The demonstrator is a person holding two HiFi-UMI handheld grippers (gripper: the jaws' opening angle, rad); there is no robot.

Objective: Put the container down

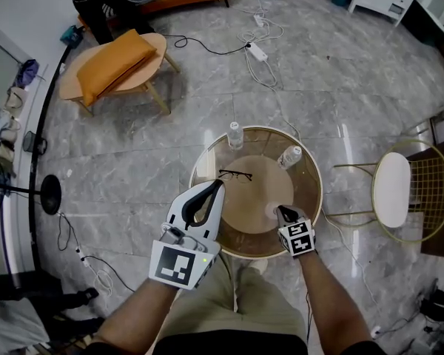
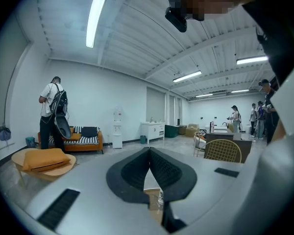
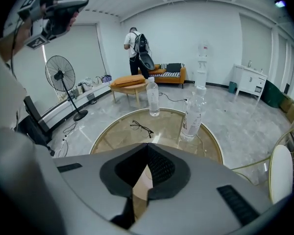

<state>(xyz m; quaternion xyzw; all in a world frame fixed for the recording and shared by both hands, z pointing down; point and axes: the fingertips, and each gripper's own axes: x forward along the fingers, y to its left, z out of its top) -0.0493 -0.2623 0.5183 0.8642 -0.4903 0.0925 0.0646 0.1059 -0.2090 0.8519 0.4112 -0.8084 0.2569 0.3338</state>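
Two clear water bottles stand upright on the round glass table (image 1: 313,170): one at the far edge (image 1: 236,134) (image 3: 153,98), one to its right (image 1: 289,156) (image 3: 193,112). A pair of black glasses (image 1: 235,174) (image 3: 141,128) lies left of the table's middle. My right gripper (image 1: 280,209) (image 3: 148,146) hovers low over the table's near part, shut and empty, short of both bottles. My left gripper (image 1: 220,183) (image 2: 149,149) is held high above the table's near left edge and points level across the room, its jaws shut on nothing.
A gold wire chair with a white cushion (image 1: 392,187) stands right of the table. A low wooden table with an orange cushion (image 1: 115,61) is at the far left. A fan base (image 1: 50,193) and cables with a power strip (image 1: 257,50) lie on the marble floor. A person (image 3: 135,47) stands by the sofa.
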